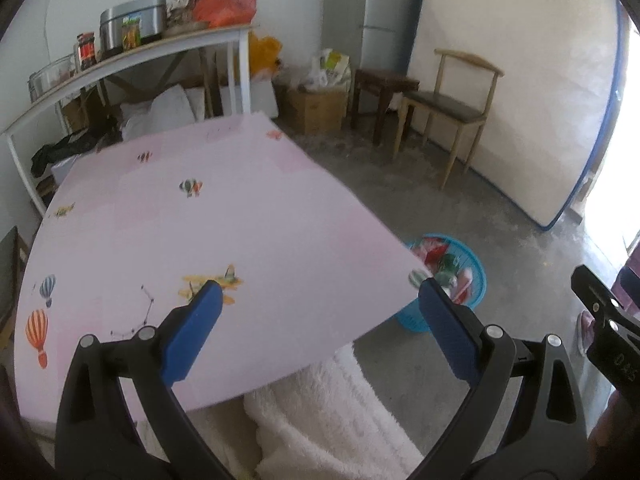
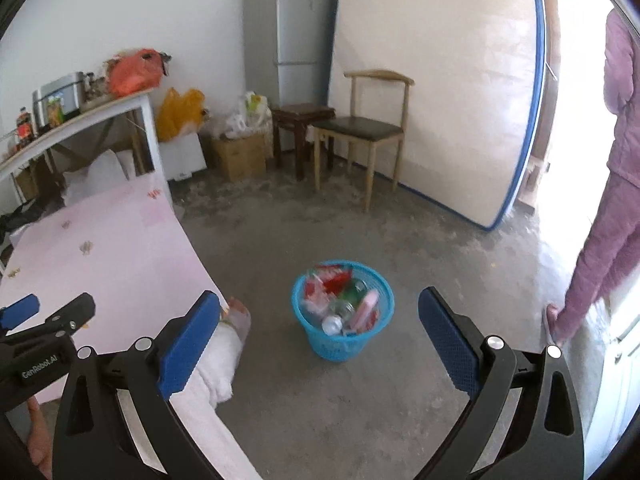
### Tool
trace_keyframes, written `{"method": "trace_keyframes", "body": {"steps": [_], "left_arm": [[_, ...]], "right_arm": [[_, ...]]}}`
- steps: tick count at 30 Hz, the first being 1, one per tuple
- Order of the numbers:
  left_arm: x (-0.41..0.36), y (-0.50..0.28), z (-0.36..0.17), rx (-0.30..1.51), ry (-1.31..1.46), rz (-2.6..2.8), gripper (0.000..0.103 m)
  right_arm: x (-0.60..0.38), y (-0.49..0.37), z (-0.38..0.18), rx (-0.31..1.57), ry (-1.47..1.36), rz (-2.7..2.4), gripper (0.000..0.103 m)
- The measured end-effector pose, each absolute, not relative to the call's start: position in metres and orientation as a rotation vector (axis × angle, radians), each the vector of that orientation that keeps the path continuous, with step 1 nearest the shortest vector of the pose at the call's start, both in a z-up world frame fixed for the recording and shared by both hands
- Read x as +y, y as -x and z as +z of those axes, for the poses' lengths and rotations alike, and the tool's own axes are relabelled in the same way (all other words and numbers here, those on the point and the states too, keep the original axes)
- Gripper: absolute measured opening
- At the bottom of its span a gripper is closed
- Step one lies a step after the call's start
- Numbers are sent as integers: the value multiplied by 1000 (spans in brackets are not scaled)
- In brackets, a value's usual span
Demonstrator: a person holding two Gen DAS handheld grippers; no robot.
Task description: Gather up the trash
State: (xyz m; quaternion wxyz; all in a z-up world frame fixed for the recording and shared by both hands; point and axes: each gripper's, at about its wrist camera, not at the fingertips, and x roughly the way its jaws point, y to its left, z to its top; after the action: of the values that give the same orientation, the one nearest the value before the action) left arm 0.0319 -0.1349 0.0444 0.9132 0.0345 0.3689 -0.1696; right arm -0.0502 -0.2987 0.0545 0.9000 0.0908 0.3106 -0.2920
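Note:
A blue mesh trash basket (image 2: pixel 344 334) stands on the concrete floor, filled with bottles and wrappers (image 2: pixel 340 300). In the left wrist view it (image 1: pixel 472 292) peeks out past the corner of the pink table (image 1: pixel 200 220). My right gripper (image 2: pixel 320 312) is open and empty, held above the floor in front of the basket. My left gripper (image 1: pixel 320 296) is open and empty over the table's near corner. No loose trash shows on the pink tabletop.
A white fluffy cloth (image 1: pixel 328 412) hangs below the table's near edge. A wooden chair (image 2: pixel 360 132), a dark stool (image 2: pixel 300 120), a fridge (image 2: pixel 288 32) and a leaning mattress (image 2: pixel 436 80) line the far wall. A person in pink (image 2: pixel 600 220) stands at right. A cluttered white shelf (image 1: pixel 132 56) stands behind the table.

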Motion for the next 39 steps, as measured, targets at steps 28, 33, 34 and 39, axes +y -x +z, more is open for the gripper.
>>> {"method": "trace_keyframes", "body": {"steps": [28, 33, 34, 39], "left_arm": [[-112, -33, 47, 794, -13, -261, 94], [-109, -32, 47, 795, -22, -254, 94], [-109, -32, 46, 794, -26, -250, 94], [-107, -34, 42, 801, -38, -231, 94]], "right_arm": [[-298, 46, 44, 724, -197, -579, 96], [-292, 42, 42, 744, -164, -573, 96], [-291, 41, 41, 748, -157, -574, 96], [-290, 35, 34, 780, -129, -567, 96]]}}
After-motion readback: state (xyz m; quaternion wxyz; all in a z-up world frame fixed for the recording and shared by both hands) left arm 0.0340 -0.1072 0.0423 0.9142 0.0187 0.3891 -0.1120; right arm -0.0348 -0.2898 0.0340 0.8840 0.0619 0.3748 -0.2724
